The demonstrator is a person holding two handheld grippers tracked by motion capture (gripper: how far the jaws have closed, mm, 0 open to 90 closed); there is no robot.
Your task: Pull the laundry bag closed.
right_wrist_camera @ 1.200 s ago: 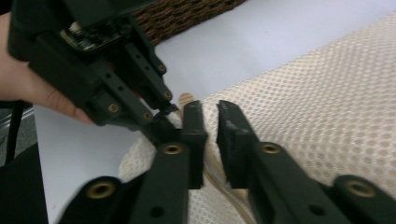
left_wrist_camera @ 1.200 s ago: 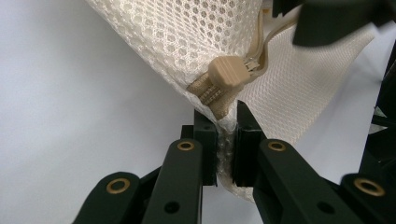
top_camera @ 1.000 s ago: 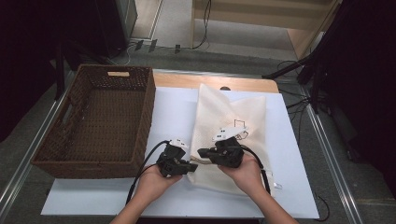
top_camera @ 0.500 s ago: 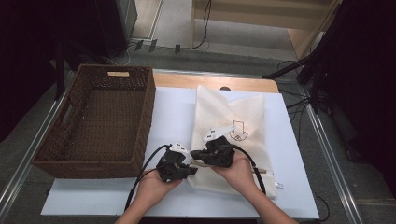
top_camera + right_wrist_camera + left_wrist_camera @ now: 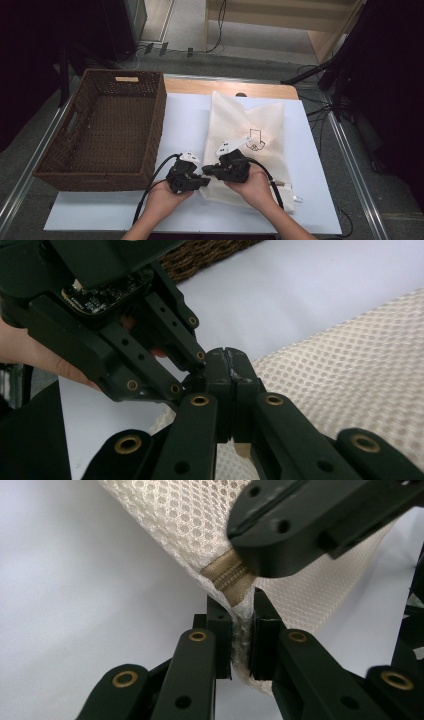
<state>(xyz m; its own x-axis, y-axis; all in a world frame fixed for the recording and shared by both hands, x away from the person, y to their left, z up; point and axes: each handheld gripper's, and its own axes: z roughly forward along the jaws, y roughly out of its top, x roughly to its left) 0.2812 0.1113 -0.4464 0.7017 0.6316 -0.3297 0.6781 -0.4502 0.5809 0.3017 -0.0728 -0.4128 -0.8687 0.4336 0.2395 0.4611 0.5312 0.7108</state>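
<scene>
Change: right gripper point(image 5: 206, 171) is sliding left toward the left gripper point(image 5: 204, 182); now both are meeting at the mesh bag's point(image 5: 260, 125) near-left corner. Left hand is staying put.
Left fingers: clamping the bag's corner fabric just below the tan zipper tape point(image 5: 227, 575).
Right fingers: clenched tight, a sliver of tan zipper end point(image 5: 242, 449) showing below the pads; likely pinching the tape or pull, can't confirm which.
Key relation: zipper is starting right at the fingertips, in the same corner. Bag's long axis is running away from the person, toward the table's far edge. Grippers are almost touching, tip to tip.
Judgement: left is anchoring the corner while right is getting set to draw the zipper away from it.
Surface: white table sheet point(image 5: 182, 120), bag lying flat on it.
Room: wicker basket point(image 5: 75, 160) sitting left of the bag, empty; dark floor and cables beyond.
</scene>
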